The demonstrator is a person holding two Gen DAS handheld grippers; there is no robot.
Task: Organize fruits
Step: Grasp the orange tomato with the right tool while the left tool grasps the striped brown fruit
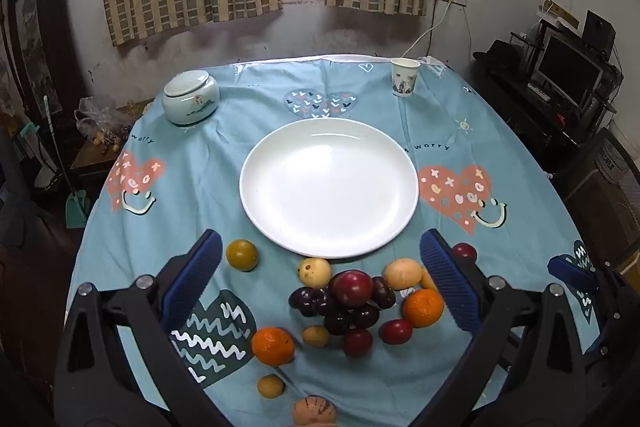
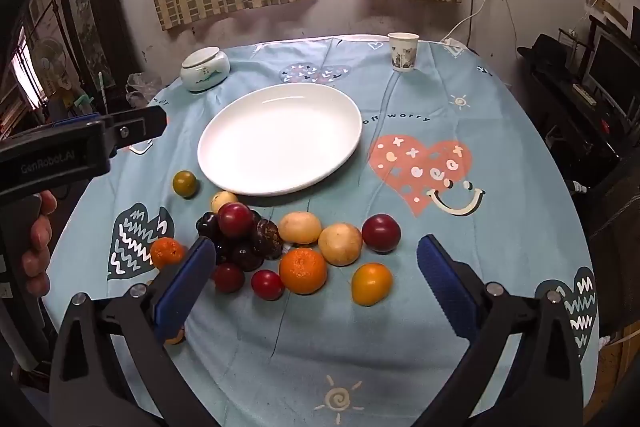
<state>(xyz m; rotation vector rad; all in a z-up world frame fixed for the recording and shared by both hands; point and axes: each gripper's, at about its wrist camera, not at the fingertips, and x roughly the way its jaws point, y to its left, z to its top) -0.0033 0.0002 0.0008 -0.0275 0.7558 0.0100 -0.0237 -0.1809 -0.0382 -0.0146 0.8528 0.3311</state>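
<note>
White and bare, the plate (image 1: 329,187) sits at the middle of the tabletop (image 1: 440,115), which is covered by a light blue cloth printed with hearts. The fruits lie loose on the cloth at the plate's six o'clock side, none of them on it. A heap of dark plums (image 1: 344,307) topped by a red plum (image 1: 351,287) forms the core of the group. A pale yellow fruit (image 1: 315,271) lies just beside the plate's rim, an olive-green fruit (image 1: 241,255) lies apart at the plate's seven o'clock, and one orange (image 1: 273,345) sits at the heap's eight o'clock, another orange (image 1: 423,307) at its three o'clock.

Both pairs of tongs point down toward the fruit with blue pads spread wide and nothing between them. The left tongs (image 1: 320,287) hover over the heap; the right tongs (image 2: 316,279) frame the second orange (image 2: 303,270), a small red fruit (image 2: 267,284) and a yellow-orange fruit (image 2: 371,283) without touching them.

At the cloth's eleven o'clock stands a lidded ceramic jar (image 1: 191,97); at one o'clock, a paper cup (image 1: 405,77).
</note>
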